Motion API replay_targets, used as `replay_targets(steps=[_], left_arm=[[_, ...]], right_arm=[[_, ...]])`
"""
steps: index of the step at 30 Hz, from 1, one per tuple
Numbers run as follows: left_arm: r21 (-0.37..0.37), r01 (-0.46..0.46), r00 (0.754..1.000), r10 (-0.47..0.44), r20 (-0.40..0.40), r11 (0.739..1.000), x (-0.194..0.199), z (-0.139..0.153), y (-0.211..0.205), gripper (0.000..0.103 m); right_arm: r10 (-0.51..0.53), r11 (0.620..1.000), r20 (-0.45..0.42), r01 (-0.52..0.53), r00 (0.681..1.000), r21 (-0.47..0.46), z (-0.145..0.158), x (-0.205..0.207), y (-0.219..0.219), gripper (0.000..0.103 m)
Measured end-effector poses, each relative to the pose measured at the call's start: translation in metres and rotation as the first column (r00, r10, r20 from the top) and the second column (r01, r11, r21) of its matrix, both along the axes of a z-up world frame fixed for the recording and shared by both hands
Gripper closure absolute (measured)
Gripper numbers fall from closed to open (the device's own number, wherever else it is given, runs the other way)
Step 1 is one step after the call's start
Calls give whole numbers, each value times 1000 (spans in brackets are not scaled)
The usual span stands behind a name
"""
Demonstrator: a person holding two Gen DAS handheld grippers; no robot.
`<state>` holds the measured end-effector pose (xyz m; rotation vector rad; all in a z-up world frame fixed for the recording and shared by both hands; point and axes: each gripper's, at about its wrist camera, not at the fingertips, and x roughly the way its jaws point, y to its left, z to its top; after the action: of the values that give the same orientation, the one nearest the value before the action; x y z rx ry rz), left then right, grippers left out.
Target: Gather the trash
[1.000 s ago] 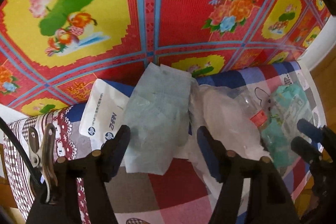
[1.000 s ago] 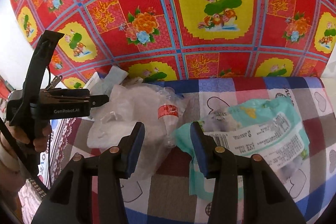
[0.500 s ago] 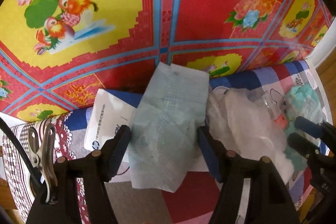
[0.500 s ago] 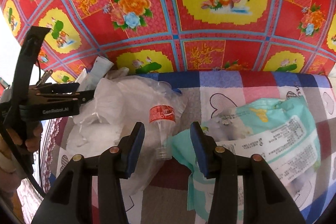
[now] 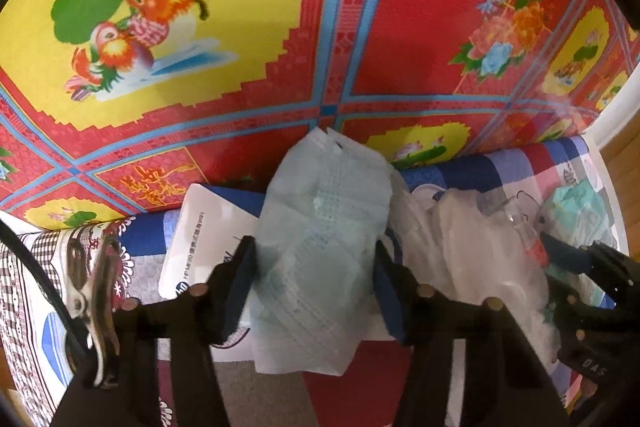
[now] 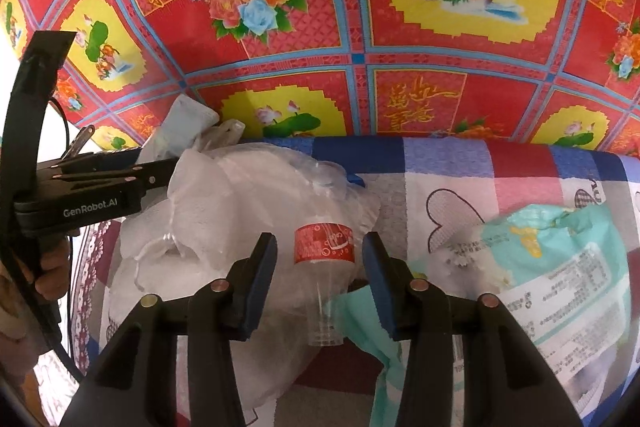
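Left wrist view: the left gripper [image 5: 312, 279] occupies the lower centre of the frame, its jaws spread wide on either side of a pale blue face mask packet [image 5: 320, 239] that lies on the checked cloth [image 5: 520, 167]; whether the pads touch the packet cannot be told. A white printed pouch [image 5: 200, 227] lies just beside the packet, at lower left. Right wrist view: the right gripper [image 6: 320, 279] sits at lower centre, jaws open around a clear plastic bottle with a red label [image 6: 324, 247], not closed on it. The bottle rests on a crumpled clear plastic bag [image 6: 224, 211]; a teal printed wrapper [image 6: 552, 275] lies at lower right. A red and yellow floral sheet [image 6: 360, 27] fills the upper frame.
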<state>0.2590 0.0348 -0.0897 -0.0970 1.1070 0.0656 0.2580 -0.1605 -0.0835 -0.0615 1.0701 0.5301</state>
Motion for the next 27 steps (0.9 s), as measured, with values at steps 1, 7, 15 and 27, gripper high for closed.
replay_targets(steps=[1,7,15,27], left_arm=[[0,-2,1000,2,3,1000,0,1,1,56],[-15,-8,1000,9,14,1000,-3,4,12,72],[-48,-27,999,28,33,999,-16,16,22,77],[-94,-84,993,91,76,992,-57,49,23,77]], right_arm=[[0,1000,-3,0,1000,5,-1,1,0,57],[10,1000,-6,-10,1000,17,-4,-1,3,71],[28,999,55,-30,998,42,13,-10,1,71],[47,996,99,-55,994,77,39,-33,-10,71]])
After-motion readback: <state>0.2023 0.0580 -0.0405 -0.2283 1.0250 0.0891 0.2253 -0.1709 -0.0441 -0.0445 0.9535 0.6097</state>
